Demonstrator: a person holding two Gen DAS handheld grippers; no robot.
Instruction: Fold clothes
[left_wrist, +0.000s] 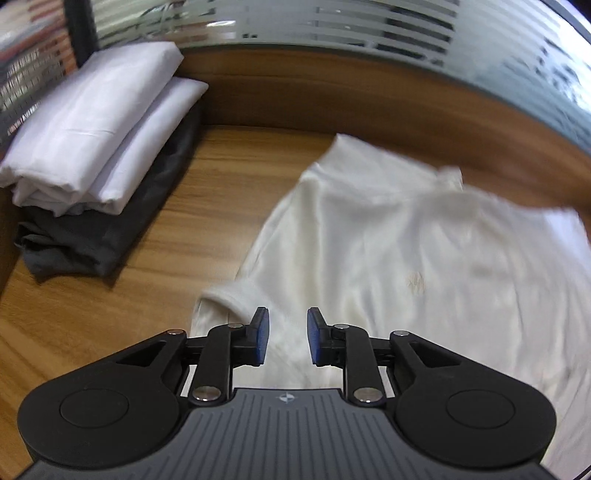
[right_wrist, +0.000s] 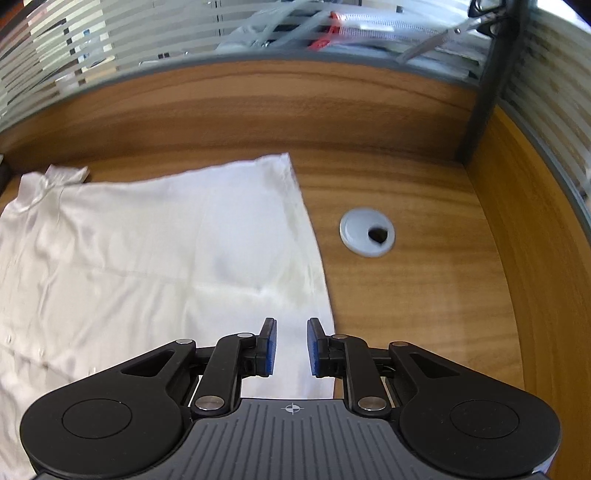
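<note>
Wood-grain desk top (right_wrist: 424, 314) with raised wooden back panel. White short-sleeved shirt (left_wrist: 406, 266), spread flat on desk, collar toward panel. Stack of folded white and dark grey clothes (left_wrist: 96, 147), far left corner. Left gripper (left_wrist: 288, 336) above sleeve, fingers apart, empty. Right gripper (right_wrist: 291, 347) above shirt's hem edge, fingers apart, empty. Round grey cable grommet (right_wrist: 366, 231), beside shirt.

white shirt (left_wrist: 424, 258), wood-grain desk (right_wrist: 424, 314)
</note>
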